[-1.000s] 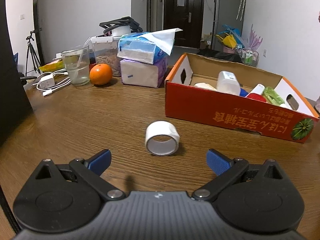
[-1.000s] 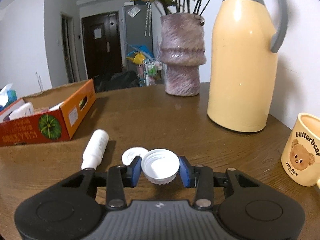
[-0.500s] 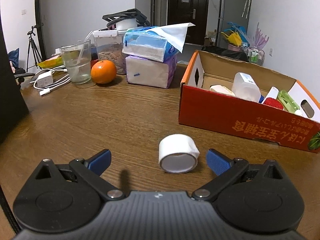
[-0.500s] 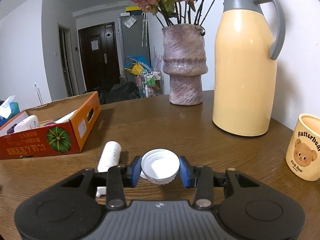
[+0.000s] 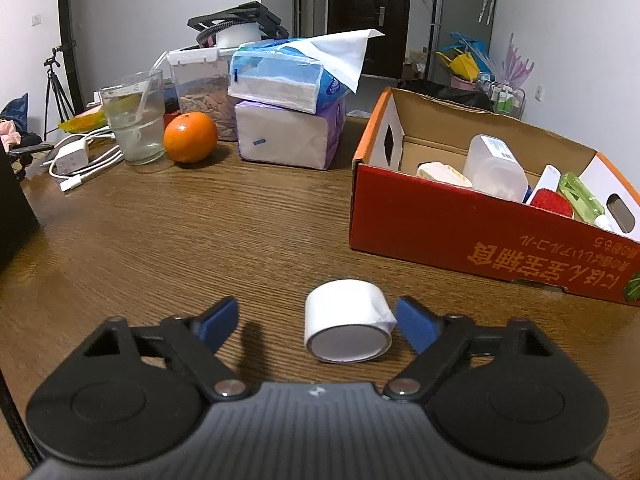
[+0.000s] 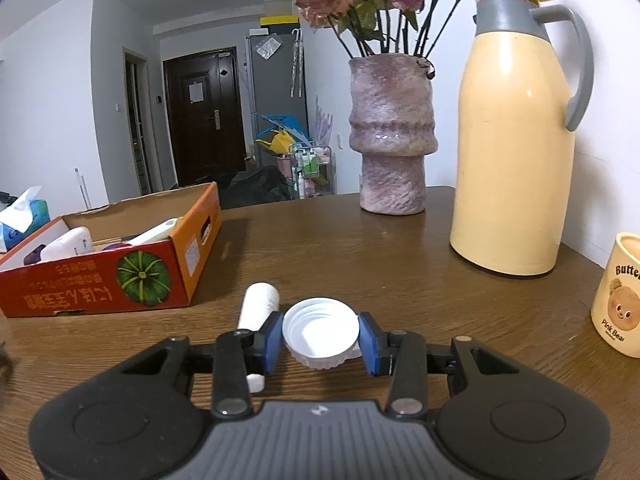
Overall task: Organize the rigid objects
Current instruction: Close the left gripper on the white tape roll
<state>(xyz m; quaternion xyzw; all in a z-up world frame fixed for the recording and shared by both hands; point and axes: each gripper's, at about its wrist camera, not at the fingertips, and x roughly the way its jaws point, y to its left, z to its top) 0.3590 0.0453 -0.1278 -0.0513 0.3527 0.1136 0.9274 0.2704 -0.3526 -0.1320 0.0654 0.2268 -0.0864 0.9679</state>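
The left tongs [image 5: 316, 322] have just been narrowing around the tape roll [image 5: 347, 326], now between the pads, untouched on the counter [image 5: 200, 232]. The right tongs [image 6: 320, 338] grip a white cap [image 6: 320, 330]. The box [image 5: 460, 232] waits at 2 o'clock.

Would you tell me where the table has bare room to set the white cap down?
Bare wood lies between the orange and the red box, and between the vase and the thermos. It is crowded behind, around the glass and tissue packs.
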